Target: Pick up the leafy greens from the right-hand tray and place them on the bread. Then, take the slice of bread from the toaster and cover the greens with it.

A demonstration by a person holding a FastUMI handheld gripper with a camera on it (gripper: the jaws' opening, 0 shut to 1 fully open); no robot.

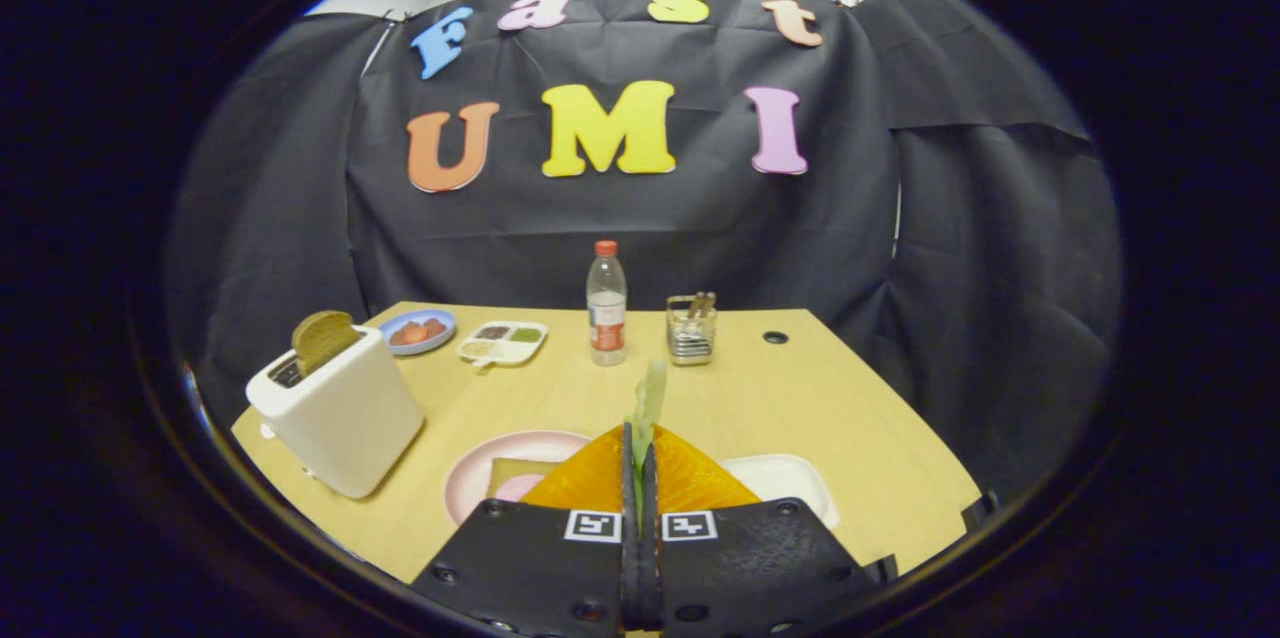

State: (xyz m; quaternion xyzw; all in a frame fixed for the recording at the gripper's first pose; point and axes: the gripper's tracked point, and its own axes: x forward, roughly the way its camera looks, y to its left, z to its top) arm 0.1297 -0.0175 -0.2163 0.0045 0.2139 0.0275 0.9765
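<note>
A pale green, thin, floppy leaf of greens [648,403] is pinched between the two fingers of the hand-held gripper [640,466], whose jaws are pressed together on its lower part – the leaf's upper half stands free above the fingertips, curling a little at the top. It looks very light and soft, likely to bend or slip out if the grip eases, and easy to bruise; the stalk end, where it is clamped now, seems the firmest place to hold it.

Just below and to the left of the fingers lies a round pink plate [470,478] carrying a light slice of bread [512,471], partly hidden by the gripper's body – the place the leaf has to go. Just to the right of the fingers is a white tray [790,480].

Further left stands a white box-shaped toaster [340,413] with a brown slice of toast [322,338] poking out of its slot, wanted for the covering step. Well beyond the fingers, on the light wooden table [800,398], stand a clear plastic bottle with a red cap [606,303], a small metal wire holder [691,329], a white divided dish [503,342] and a blue plate of red food [418,330].
</note>
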